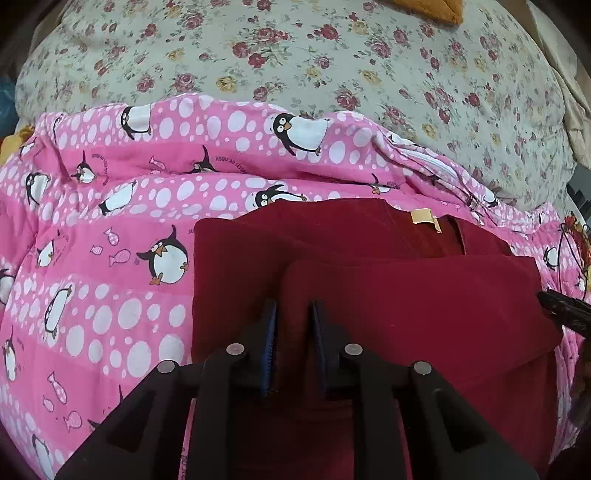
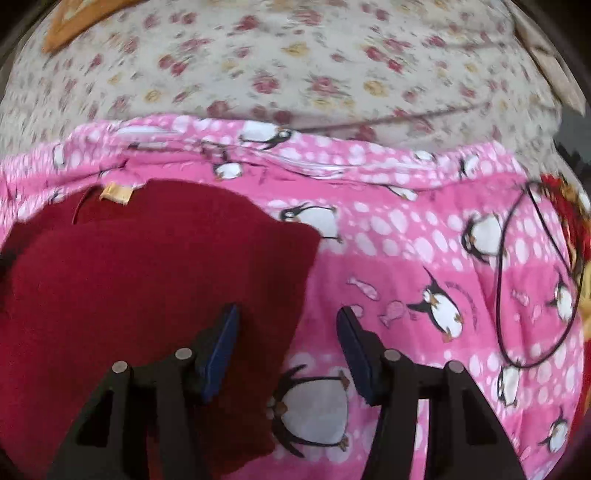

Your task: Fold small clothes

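Observation:
A dark red garment (image 1: 388,266) lies folded on a pink penguin blanket (image 1: 110,229), with a tan neck label (image 1: 424,216) at its far edge. My left gripper (image 1: 294,308) is shut on a fold of the red cloth, which runs between its fingers. The garment also shows at the left of the right wrist view (image 2: 147,280), with the label (image 2: 116,194). My right gripper (image 2: 288,314) is open and empty, straddling the garment's right edge just above it. Its tip shows at the right edge of the left wrist view (image 1: 561,310).
The pink blanket (image 2: 424,266) lies on a floral bedsheet (image 1: 295,55). A black cord loop (image 2: 517,280) lies on the blanket to the right, beside a red and yellow item (image 2: 569,206). An orange cloth (image 1: 432,9) is at the far edge.

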